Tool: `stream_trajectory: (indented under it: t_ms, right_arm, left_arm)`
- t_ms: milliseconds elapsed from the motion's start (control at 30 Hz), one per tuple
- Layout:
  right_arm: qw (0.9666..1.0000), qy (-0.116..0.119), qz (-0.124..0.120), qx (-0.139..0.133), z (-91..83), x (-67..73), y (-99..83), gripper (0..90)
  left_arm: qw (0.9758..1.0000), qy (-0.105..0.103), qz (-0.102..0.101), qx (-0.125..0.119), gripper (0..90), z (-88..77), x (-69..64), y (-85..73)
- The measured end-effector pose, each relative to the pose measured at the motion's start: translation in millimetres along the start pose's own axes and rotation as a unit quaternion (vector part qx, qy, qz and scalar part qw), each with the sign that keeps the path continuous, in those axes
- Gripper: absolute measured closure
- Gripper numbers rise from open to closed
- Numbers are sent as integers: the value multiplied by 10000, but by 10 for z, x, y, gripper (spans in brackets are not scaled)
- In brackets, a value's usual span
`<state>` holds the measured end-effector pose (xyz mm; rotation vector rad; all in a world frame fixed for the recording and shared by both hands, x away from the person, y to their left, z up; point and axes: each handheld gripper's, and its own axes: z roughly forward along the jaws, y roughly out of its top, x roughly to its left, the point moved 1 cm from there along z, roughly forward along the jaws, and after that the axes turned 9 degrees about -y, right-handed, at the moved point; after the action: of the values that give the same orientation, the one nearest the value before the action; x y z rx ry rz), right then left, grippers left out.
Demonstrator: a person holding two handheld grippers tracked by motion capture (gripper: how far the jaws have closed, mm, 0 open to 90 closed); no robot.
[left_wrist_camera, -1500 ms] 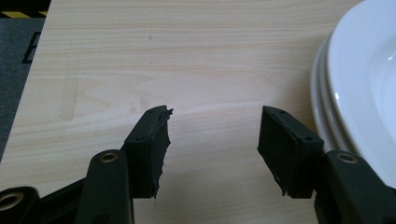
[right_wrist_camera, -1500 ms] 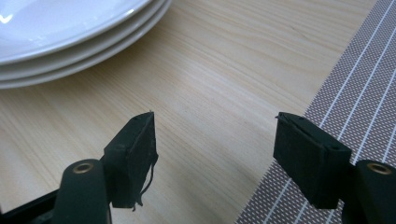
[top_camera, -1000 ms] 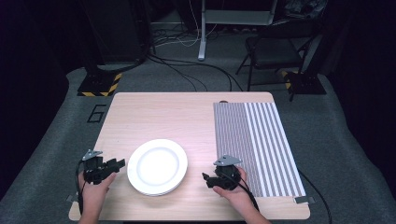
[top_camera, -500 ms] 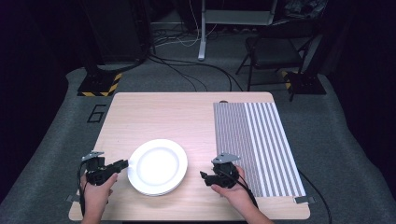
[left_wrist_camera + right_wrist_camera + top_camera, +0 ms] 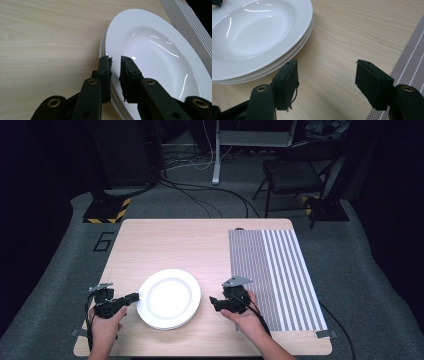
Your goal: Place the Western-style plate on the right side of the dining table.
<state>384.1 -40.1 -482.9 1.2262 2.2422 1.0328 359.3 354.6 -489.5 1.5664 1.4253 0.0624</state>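
Plates: we are looking at a stack of white plates [image 5: 169, 298] sitting on the wooden table [image 5: 165, 245], toward its near edge, left of the striped mat [image 5: 272, 270].
Left gripper: we are pinching the left rim of the top plate [image 5: 160, 55] with the left gripper [image 5: 115, 65]; its jaws have just been closing, and the rim is lying between the pads.
Right gripper: we are holding the right gripper [image 5: 325, 75] with jaws spread and nothing between them, over bare wood between the stack's right edge and the mat's border.
Open room: we are seeing bare tabletop running from the stack to the far edge.
Edges: the mat's near corner is lying close to the table's front edge.
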Motion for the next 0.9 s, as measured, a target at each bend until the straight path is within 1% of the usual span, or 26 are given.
stream_trajectory:
  t_ms: [67, 100, 133, 167, 200, 267, 367, 400, 467, 500, 600, 633, 667, 700, 767, 800, 867, 900]
  right_arm:
    - [10000, -8, 14, 15, 13, 16, -2, 342]
    - [10000, -21, -50, 11, 41, 36, -3, 340]
    - [10000, -21, -50, 11, 41, 36, -3, 340]
    - [10000, -32, -64, 0, 56, 43, -4, 339]
    - [10000, -9, -22, 22, 63, 54, -4, 339]
    - [10000, 64, -23, 25, 77, 79, 7, 339]
    - [9999, 120, -11, 32, 82, 95, 20, 345]
    - [9998, 166, 37, 62, 85, 102, 25, 347]
    - [9995, 284, 96, 73, 112, 130, 50, 348]
    - [9994, 306, 105, 72, 119, 148, 56, 349]
    - [9993, 361, 111, 57, 134, 187, 69, 349]
    - [9991, 413, 65, 35, 148, 225, 81, 349]
    - [9991, 413, 65, 35, 148, 225, 81, 349]
    - [9989, 462, 68, 30, 156, 265, 93, 349]
    - [9986, 534, 54, -1, 168, 300, 106, 349]
    - [9986, 534, 54, -1, 168, 300, 106, 349]
    - [9983, 580, 22, 11, 205, 350, 119, 349]
    - [9982, 600, 38, 26, 221, 367, 118, 349]
  left_arm:
    - [10000, 0, 2, -9, 792, 1, -1, -3]
    - [10000, 68, -18, -11, 800, 10, -12, -9]
    - [10000, 68, -18, -11, 804, 10, -12, -9]
    - [10000, 73, 46, 11, 804, 9, -8, -9]
    - [10000, 92, 29, 24, 806, 5, -16, -10]
    - [9999, 112, 58, -8, 818, 5, -19, -11]
    - [9999, 131, 97, 21, 821, 22, -25, -17]
    - [9998, 159, 115, 21, 820, 23, -31, -18]
    - [9997, 153, 169, 49, 819, 20, -32, -20]
    - [9997, 153, 169, 49, 819, 20, -32, -20]
    - [9998, 116, 130, 17, 819, 20, -22, -23]
    - [9998, 109, 135, 20, 819, 18, -20, -24]
    - [9998, 110, 135, 15, 819, 19, -21, -25]
    - [9998, 121, 170, 7, 819, 19, -23, -28]
    - [9997, 152, 196, 26, 818, 16, -25, -29]
    - [9997, 155, 200, 15, 818, 18, -29, -30]
    - [9997, 150, 178, 14, 818, 16, -29, -31]
    - [9998, 131, 134, 8, 818, 14, -32, -37]
